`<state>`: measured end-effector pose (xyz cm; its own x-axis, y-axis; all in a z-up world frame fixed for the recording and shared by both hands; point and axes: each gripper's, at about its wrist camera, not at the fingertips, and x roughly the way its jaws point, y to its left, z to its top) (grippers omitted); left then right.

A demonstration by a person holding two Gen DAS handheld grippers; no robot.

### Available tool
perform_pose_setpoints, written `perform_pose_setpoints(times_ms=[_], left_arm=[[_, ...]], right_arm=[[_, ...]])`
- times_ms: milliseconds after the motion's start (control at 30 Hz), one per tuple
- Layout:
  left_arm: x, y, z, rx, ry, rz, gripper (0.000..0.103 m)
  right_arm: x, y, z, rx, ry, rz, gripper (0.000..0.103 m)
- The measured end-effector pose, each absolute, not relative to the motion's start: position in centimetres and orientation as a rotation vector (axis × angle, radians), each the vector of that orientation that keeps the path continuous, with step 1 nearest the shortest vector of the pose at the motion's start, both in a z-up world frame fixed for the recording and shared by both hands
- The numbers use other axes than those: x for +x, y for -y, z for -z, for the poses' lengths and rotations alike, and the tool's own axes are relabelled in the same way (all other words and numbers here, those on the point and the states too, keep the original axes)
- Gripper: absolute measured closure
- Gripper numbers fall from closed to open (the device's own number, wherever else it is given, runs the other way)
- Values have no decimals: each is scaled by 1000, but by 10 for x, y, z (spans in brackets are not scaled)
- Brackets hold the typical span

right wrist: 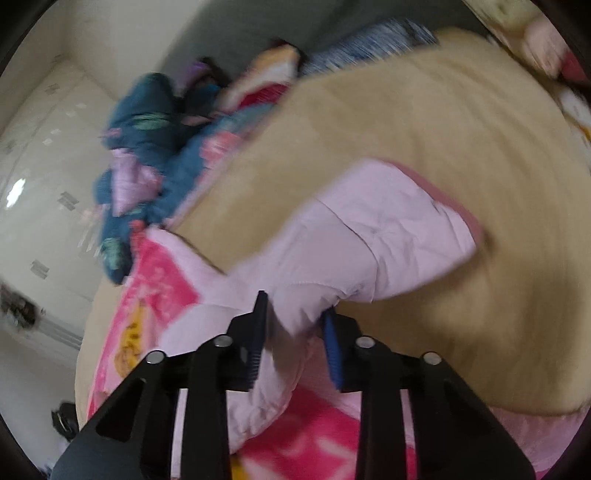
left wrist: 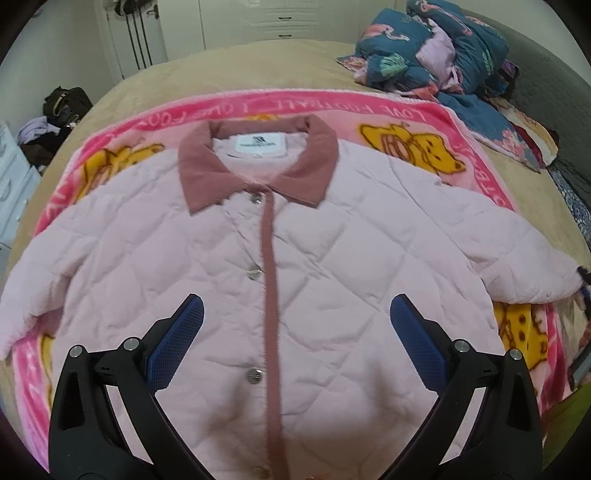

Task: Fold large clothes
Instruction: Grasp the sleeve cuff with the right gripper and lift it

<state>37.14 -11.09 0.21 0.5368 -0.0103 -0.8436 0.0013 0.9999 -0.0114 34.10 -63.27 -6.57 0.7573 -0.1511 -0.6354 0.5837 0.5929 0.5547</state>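
pink quilted jacket (left wrist: pixel 280 266) lies buttoned, front up, on the bed, collar away from the wide-open, empty left hand-held gripper (left wrist: pixel 295 343), while the right hand-held gripper (right wrist: pixel 293 325) pinches its outstretched sleeve (right wrist: pixel 369 236), nearer the fold.

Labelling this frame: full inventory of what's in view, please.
jacket: 1, pale pink, darker pink collar, flat and buttoned on blanket
sleeve: 1, pale pink, pinched in right gripper
blanket: 1, hot pink with yellow bears, under jacket
bed cover: 1, tan
bedding pile: 1, teal floral, far right of bed
wardrobe: 1, white, behind bed
left gripper: black, blue pads, open above jacket
right gripper: black, blue pads, shut on sleeve
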Motion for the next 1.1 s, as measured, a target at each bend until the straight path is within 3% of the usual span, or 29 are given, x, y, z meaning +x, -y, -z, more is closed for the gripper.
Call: perform_pose_setpoints(times_ms=[467,1100], left_arm=[[347,63,-38,-68,-955,-18,8],[320,-24,-59,-174,-930,-10,8]], right_arm=[[350,527,-59,456,-424,185,83],[375,368,-88,224,-414,-96,85]])
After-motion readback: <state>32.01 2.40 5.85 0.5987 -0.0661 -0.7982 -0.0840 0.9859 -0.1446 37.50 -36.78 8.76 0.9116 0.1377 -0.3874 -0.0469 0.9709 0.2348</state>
